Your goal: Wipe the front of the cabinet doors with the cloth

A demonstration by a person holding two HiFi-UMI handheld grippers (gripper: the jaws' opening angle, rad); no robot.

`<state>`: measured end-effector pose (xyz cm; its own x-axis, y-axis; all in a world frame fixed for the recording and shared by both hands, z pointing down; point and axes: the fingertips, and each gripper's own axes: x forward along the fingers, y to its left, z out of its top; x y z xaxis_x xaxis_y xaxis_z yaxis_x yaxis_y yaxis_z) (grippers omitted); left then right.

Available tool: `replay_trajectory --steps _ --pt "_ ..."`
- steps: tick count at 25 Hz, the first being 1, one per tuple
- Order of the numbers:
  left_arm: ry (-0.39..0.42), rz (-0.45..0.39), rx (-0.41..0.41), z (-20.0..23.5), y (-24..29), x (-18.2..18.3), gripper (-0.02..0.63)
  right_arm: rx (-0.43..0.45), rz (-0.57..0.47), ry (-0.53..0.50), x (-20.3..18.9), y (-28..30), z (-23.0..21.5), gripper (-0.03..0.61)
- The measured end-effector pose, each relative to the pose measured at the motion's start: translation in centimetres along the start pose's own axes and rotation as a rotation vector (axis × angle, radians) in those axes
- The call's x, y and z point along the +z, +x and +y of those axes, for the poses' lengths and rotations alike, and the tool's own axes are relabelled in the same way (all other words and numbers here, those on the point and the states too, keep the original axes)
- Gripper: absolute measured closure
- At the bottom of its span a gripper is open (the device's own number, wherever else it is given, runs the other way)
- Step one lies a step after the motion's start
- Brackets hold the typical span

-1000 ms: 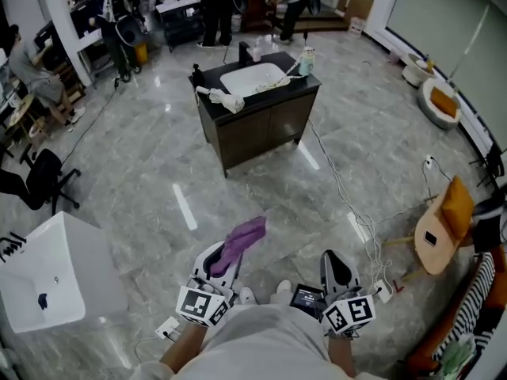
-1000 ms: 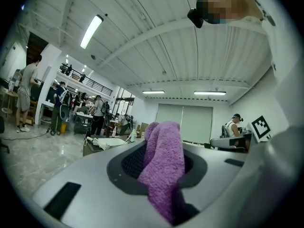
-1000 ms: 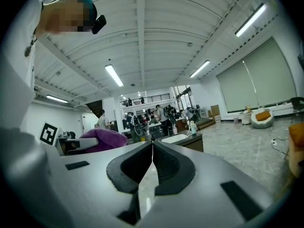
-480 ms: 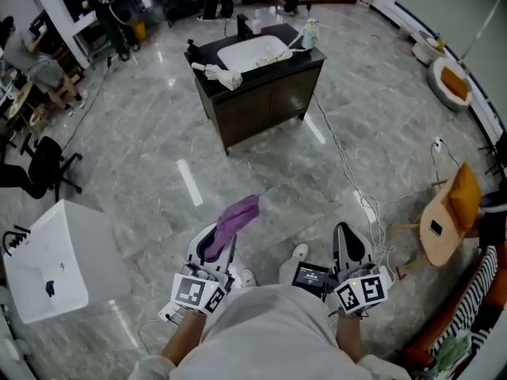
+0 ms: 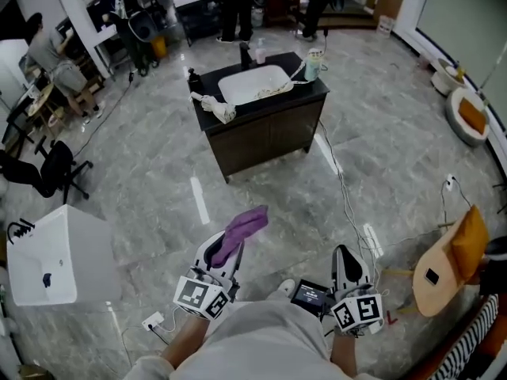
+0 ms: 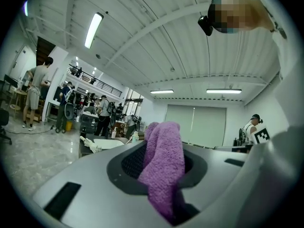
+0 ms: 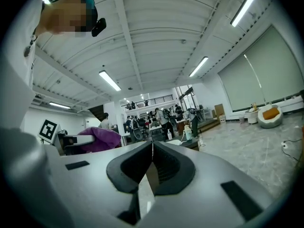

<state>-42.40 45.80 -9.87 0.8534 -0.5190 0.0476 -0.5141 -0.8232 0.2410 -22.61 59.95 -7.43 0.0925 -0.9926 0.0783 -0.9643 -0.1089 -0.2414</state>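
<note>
Our left claw (image 6: 164,161) is pinching the purple cloth (image 6: 162,167). In the left gripper view the cloth bulges up out of the jaws and covers their tips, and its lower end sinks out of sight between them. In the head view the free end of the cloth sticks forward past the claw, over the floor (image 5: 158,172).

Our right claw (image 7: 152,167) is pressed together with nothing in it; only a thin seam shows between its pads.

Both claws are held low and close to the body, pointing forward and side by side but apart. Our forearms are mostly hidden behind our own pale shirt at the bottom edge of the head view. The marker cubes (image 5: 198,298) sit nearest to us, and a small dark screen (image 5: 307,294) shows just beside the right claw.

The cabinet (image 5: 269,137) stands well ahead of us across the floor, far from both claws. Its dark front is small here, so we cannot make out the line between the doors. Its black worktop (image 5: 204,113) carries a white basin (image 5: 253,84), a crumpled white rag (image 5: 215,105) at the left end and a pale bottle (image 5: 315,63) at the right.
</note>
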Motion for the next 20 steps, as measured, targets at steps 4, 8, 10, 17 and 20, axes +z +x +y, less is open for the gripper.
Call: replay_trajectory --steps 4,8,10,17,20 --pt "0.009 -0.029 0.017 -3.1 3.9 0.1 0.518 0.023 0.008 -0.024 0.9 -0.2 -5.1 0.551" --pt "0.059 -0.017 0.006 -4.8 7.1 -0.2 0.518 0.018 0.005 -0.019 1.6 0.3 -8.4 0.551" --pt "0.067 -0.001 0.014 -4.9 8.6 -0.8 0.518 0.003 0.008 -0.003 1.6 0.8 -9.9 0.551" --pt "0.026 0.058 -0.027 -4.7 16.1 -3.1 0.518 -0.042 0.041 0.023 2.0 4.0 -14.9 0.551" --pt "0.003 0.062 -0.046 -3.5 21.5 -3.5 0.518 -0.068 0.051 -0.003 2.9 7.1 -17.9 0.551"
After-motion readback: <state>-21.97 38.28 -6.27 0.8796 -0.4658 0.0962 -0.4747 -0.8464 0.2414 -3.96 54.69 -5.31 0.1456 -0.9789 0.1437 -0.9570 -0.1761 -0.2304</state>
